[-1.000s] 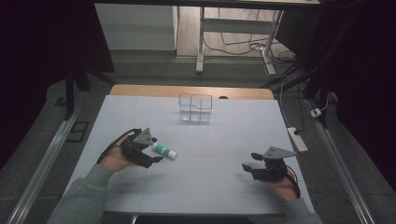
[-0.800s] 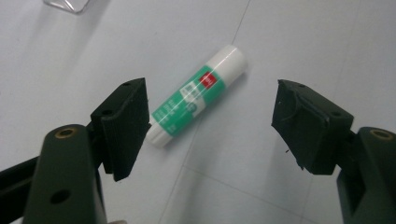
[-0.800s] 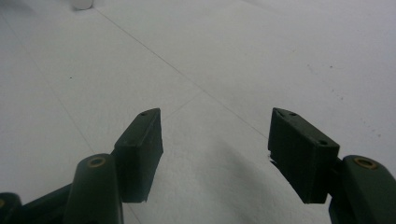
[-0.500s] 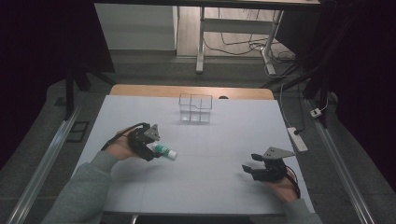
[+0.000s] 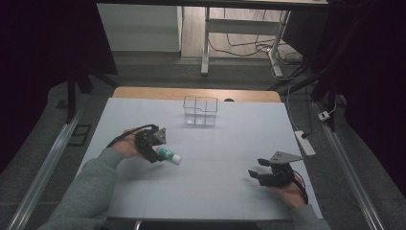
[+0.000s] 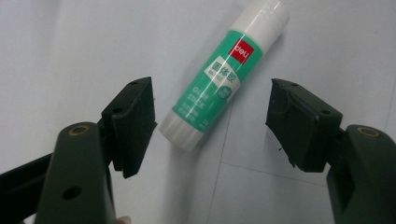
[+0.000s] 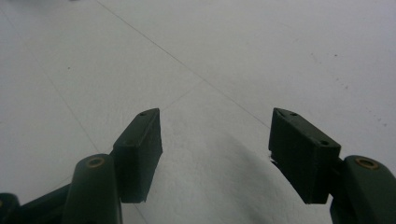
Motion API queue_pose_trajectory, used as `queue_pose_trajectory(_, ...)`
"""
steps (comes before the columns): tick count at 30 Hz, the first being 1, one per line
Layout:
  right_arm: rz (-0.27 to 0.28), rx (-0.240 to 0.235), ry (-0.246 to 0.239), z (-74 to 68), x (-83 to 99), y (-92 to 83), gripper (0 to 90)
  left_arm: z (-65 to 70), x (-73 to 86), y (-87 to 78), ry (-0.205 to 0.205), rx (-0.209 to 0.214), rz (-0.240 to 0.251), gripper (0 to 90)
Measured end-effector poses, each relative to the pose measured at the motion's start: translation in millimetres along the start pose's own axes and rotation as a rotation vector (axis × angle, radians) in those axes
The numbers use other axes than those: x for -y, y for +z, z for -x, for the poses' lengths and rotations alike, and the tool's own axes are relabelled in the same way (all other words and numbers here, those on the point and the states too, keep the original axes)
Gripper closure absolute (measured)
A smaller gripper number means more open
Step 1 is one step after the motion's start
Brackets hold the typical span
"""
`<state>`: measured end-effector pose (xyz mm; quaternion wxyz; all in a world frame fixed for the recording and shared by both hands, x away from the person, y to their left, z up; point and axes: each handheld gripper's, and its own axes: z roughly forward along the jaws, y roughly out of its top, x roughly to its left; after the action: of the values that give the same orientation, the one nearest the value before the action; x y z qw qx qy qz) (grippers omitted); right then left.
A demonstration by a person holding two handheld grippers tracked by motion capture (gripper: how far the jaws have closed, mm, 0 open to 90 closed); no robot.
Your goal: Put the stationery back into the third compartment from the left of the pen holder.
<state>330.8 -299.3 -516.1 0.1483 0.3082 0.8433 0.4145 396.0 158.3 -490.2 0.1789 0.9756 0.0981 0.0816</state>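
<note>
A glue stick [image 5: 168,155] with a green label and white cap lies flat on the white table [image 5: 230,143], left of the middle. My left gripper [image 5: 152,143] is right over its near end. In the left gripper view the glue stick [image 6: 224,79] lies slanted, its base between the two pads [image 6: 135,121], which stand apart from it on both sides. These jaws have just been closing a little and are still open. My right gripper [image 5: 261,175] rests low at the front right. It is open [image 7: 215,116] over bare table with nothing between its fingers.
A small clear box with compartments [image 5: 200,110] stands at the back middle of the table. A white power strip [image 5: 305,143] lies beyond the table's right edge. A wooden strip [image 5: 191,92] runs along the far edge.
My left hand has moved away from the person and slightly right, down over the glue stick, and its jaws have narrowed. The glue stick and the right gripper have not moved.
</note>
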Motion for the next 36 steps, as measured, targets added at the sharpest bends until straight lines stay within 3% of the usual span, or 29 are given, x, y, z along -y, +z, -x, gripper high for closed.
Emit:
queue_pose_trajectory(3,-0.003,-0.001,0.001,0.4,0.1,0.3,33.9,-3.6,-0.8,4.2,0.016,0.015,-0.007,32.6)
queue_pose_trajectory(8,-0.007,0.0,-0.002,0.5,0.6,0.4,33.8,-6.0,-6.2,9.1,0.079,0.019,-0.047,33.2)
queue_pose_trajectory(13,0.007,0.002,-0.005,-0.2,0.3,-1.1,33.8,-8.6,-9.2,11.1,0.129,0.022,-0.091,36.9)
queue_pose_trajectory(18,0.005,0.0,-0.004,0.2,0.6,-1.3,33.8,-9.7,-9.9,13.9,0.153,0.03,-0.096,39.9)
queue_pose_trajectory(23,0.006,-0.004,-0.006,-0.3,0.7,-0.6,33.8,-6.2,-11.9,21.1,0.202,0.032,-0.127,45.6)
queue_pose_trajectory(26,0.006,-0.001,-0.005,0.0,0.6,-1.3,33.8,-7.6,-10.6,20.6,0.209,0.033,-0.111,51.1)
queue_pose_trajectory(30,0.005,0.004,-0.003,0.1,0.6,-1.7,33.8,-7.6,-8.1,20.5,0.238,0.069,-0.096,63.5)
queue_pose_trajectory(36,0.008,0.003,-0.002,-0.2,0.6,-1.8,33.9,-6.3,-7.0,19.8,0.264,0.064,-0.086,66.0)
